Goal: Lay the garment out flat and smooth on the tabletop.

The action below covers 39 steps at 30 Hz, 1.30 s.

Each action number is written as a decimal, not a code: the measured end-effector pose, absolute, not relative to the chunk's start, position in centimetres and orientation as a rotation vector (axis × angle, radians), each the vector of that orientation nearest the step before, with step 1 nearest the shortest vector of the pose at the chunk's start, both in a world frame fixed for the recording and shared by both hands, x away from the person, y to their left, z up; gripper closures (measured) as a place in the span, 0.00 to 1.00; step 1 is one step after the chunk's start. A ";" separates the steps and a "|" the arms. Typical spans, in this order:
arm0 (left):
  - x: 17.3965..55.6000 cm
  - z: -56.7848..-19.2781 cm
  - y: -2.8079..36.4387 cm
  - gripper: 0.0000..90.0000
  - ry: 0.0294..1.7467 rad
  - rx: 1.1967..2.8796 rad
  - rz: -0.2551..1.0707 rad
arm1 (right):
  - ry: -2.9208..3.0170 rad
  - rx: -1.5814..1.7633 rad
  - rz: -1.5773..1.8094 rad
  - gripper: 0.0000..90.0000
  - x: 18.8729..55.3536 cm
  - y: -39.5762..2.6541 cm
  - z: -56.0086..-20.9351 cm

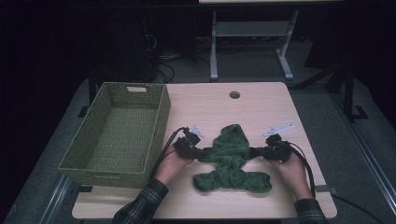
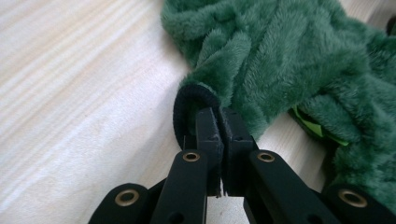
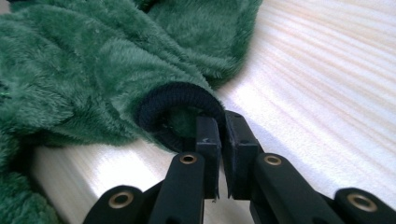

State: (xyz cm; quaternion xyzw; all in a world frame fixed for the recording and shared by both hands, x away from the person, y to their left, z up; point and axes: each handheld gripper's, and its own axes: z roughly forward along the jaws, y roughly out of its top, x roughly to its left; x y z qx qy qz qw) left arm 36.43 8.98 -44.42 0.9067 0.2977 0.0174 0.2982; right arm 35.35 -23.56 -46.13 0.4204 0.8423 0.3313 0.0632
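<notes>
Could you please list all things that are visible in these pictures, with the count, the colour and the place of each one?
fleece garment: one, dark green with dark cuffs, crumpled on the middle of the table between the two grippers
basket: one, olive green, woven, on the left part of the table, nothing visible inside
table: one, light wood, with a round hole near its far edge
metal frame: one, grey, on the floor beyond the table
left gripper: one, black, shut on the garment's left cuff
right gripper: one, black, shut on the garment's right cuff
hands: two, one behind each gripper, with plaid sleeves at the bottom edge
</notes>
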 end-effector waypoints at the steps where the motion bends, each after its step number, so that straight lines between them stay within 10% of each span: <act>1: 36.4 -44.5 8.9 0.97 0.778 2.418 0.048 | 2.544 1.274 1.006 0.94 35.3 -23.6 -46.2; 11: 36.0 -40.5 9.5 0.69 0.721 2.350 0.104 | 2.496 1.242 1.061 0.71 34.2 -24.7 -42.2; 21: 39.1 -39.1 6.8 0.66 0.685 2.305 0.145 | 2.468 1.214 1.112 0.70 36.2 -23.9 -39.8; 39: 43.5 -44.5 3.2 0.61 0.697 2.375 0.068 | 2.528 1.317 1.045 0.73 41.7 -21.5 -46.0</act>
